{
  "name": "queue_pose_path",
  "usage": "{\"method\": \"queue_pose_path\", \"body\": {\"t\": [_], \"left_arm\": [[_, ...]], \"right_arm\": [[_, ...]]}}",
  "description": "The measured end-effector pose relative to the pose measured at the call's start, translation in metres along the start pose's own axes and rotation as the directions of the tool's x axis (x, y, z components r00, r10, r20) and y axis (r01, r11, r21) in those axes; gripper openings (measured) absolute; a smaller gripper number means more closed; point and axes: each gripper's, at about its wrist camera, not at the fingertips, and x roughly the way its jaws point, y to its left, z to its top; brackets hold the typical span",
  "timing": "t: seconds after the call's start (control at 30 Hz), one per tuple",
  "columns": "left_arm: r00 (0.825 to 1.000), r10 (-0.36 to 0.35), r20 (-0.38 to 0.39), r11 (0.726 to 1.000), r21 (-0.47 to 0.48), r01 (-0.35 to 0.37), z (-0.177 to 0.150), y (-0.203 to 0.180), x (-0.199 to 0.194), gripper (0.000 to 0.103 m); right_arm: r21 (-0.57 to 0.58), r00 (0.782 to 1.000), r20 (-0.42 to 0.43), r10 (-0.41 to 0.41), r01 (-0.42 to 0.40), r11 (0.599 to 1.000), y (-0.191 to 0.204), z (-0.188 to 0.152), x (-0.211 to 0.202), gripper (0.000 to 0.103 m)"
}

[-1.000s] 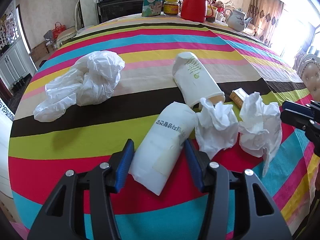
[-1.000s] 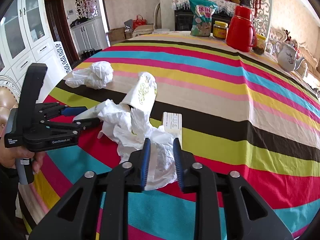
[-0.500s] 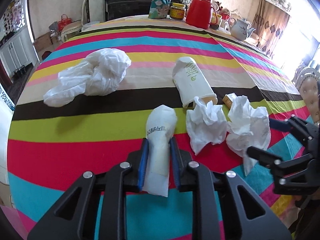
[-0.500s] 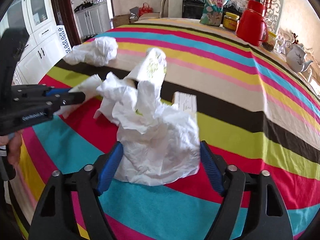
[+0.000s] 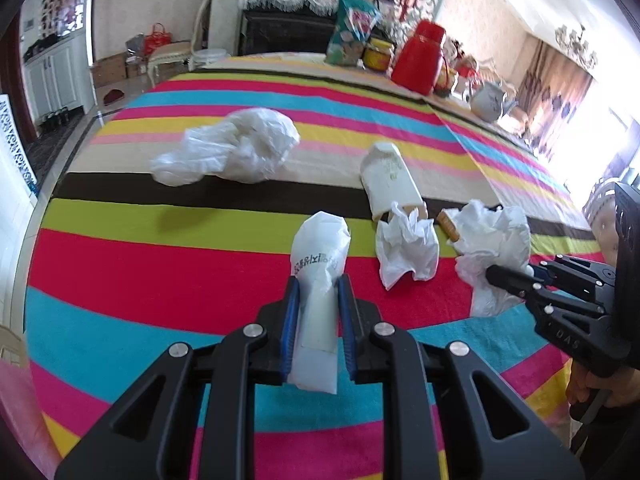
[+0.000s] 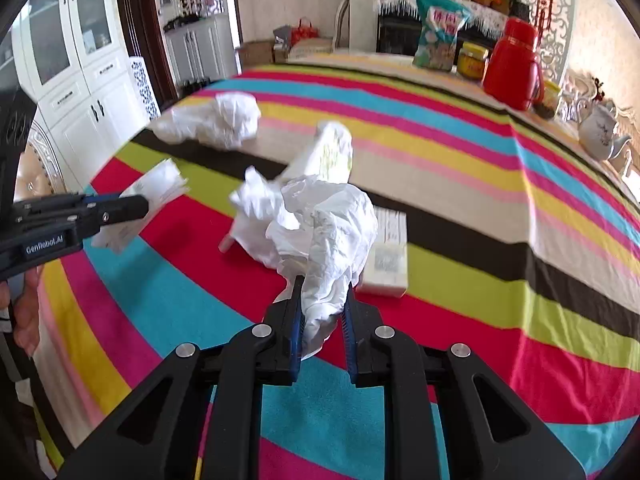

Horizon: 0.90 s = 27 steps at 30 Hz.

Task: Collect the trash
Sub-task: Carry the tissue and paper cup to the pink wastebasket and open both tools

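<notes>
While the left gripper (image 5: 318, 304) is clamping its 2 blue-padded fingers on a flattened white paper bag with black printed lettering (image 5: 320, 264), the bag is sticking forward from the jaws above the red stripe of the striped tablecloth (image 5: 160, 272), and its lower end is hanging out behind the pads. The right gripper (image 6: 322, 312) is pinching a crumpled white tissue wad (image 6: 332, 232), and the bulk of the wad is bulging up and ahead of the closed pads. In the left wrist view that same gripper is showing at the right edge, gripping the wad over the red and turquoise stripes.

Another crumpled white tissue (image 5: 406, 246) is lying on the red stripe between the 2 held pieces, apart from both. Just behind it, a white paper cup with green print (image 5: 390, 180) is lying on its side across the dark brown stripe, its mouth facing the tissue. A small white and tan carton (image 6: 386, 254) is lying flat just beside the wad held on the right. A crumpled translucent plastic bag (image 5: 228, 150) is sitting well apart, toward the left on the beige stripe.

At the far edge of the table a red thermos jug (image 5: 420, 58), a green snack bag (image 5: 352, 28), a yellow jar (image 5: 378, 54) and a white teapot (image 5: 488, 100) are standing.
</notes>
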Motion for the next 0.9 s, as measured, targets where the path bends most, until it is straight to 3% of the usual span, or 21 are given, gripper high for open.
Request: {"method": "queue_pose_path", "body": {"t": [0.47, 0.73, 0.9], "left_arm": [[0.984, 0.079, 0.160, 0.993, -0.103, -0.063, -0.019, 0.023, -0.097, 0.019], [0.967, 0.139, 0.213, 0.981, -0.160, -0.106, -0.037, 0.049, -0.146, 0.019], [0.948, 0.198, 0.250, 0.965, -0.217, -0.145, -0.054, 0.074, -0.184, 0.019]], "right_arm": [[-0.012, 0.986, 0.163, 0.024, -0.022, 1.000, 0.022, 0.015, -0.057, 0.017], [-0.053, 0.982, 0.179, 0.065, -0.057, 0.997, 0.056, 0.019, -0.065, 0.017], [-0.096, 0.977, 0.187, 0.102, -0.085, 0.992, 0.087, 0.026, -0.068, 0.017]]}}
